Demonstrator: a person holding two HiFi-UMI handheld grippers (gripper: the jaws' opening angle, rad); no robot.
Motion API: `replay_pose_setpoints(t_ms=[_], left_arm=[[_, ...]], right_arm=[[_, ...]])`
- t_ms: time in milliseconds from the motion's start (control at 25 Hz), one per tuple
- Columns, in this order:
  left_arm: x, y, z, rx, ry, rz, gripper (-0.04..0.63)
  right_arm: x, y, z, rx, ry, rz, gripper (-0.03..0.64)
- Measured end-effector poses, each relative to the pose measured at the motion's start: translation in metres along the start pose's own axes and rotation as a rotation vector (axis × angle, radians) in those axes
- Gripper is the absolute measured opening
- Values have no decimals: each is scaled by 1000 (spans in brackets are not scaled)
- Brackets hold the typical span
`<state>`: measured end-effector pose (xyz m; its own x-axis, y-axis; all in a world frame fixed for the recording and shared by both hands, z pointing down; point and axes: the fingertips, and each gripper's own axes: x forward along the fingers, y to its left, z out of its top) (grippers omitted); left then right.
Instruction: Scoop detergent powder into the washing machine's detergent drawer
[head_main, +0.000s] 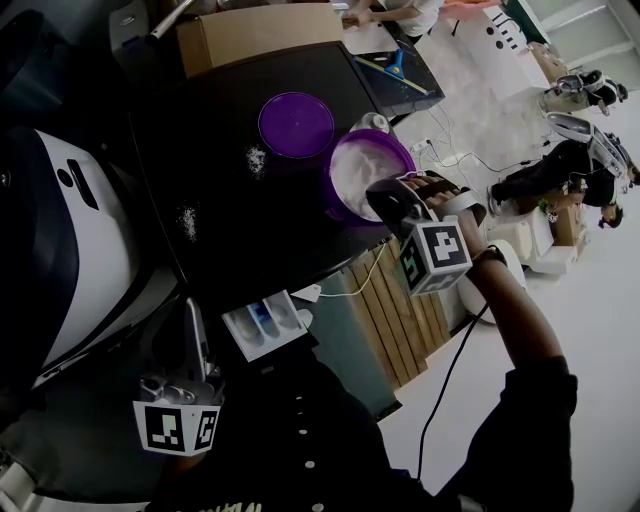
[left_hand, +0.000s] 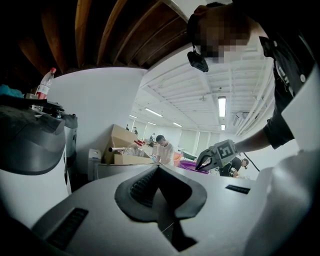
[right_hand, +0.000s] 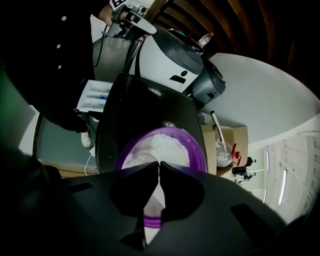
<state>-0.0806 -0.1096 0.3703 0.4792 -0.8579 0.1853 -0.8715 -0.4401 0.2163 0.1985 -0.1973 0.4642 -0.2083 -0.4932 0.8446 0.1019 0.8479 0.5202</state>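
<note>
**Fig.** Powder-scooping setup, listed near to far.

(a) L tool (left_hand: 159, 168): lowest in head view, close to the operator's body, pointing roughly level. Jaws together, tips touching, nothing betw. them.

(b) Detergent drawer (head_main: 265, 322): pulled out of the white washing machine (head_main: 70, 250), just beyond L tool. White, w/ blue showing in its compartments. No powder can be made out inside.

(c) Bench (head_main: 220, 200): black top, beyond the drawer and beside the machine. Two small patches of spilled powder (head_main: 256, 158) lie on it.

(d) R tool (right_hand: 160, 163): tilted steeply down over the purple bowl (head_main: 398, 150), at the bowl's near side. Jaws closed, tips meeting. Through the slit behind the tips, white and a purple band show. Whether a thin scoop handle is pinched there can't be told.

(e) Detergent powder (head_main: 358, 175): white, fills the bowl, which stands at the bench's R edge, well apart from the drawer.

(f) Purple lid (head_main: 296, 125): flat on the bench, just beside the bowl on its far L.

(g) Cardboard box (head_main: 260, 32): behind the bench, farthest.
</note>
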Motion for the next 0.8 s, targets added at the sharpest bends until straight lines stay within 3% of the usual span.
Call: replay_pose_setpoints(t_ms=[280, 560, 800], left_arm=[[-6, 2, 9, 7, -23, 7, 5], [-14, 5, 21, 13, -58, 16, 5], [-21, 8, 31, 17, -87, 12, 5]], right_arm=[[-2, -21, 5, 93, 25, 121, 35], [-26, -36, 16, 110, 34, 114, 35], [-67, -33, 57, 139, -6, 116, 35]])
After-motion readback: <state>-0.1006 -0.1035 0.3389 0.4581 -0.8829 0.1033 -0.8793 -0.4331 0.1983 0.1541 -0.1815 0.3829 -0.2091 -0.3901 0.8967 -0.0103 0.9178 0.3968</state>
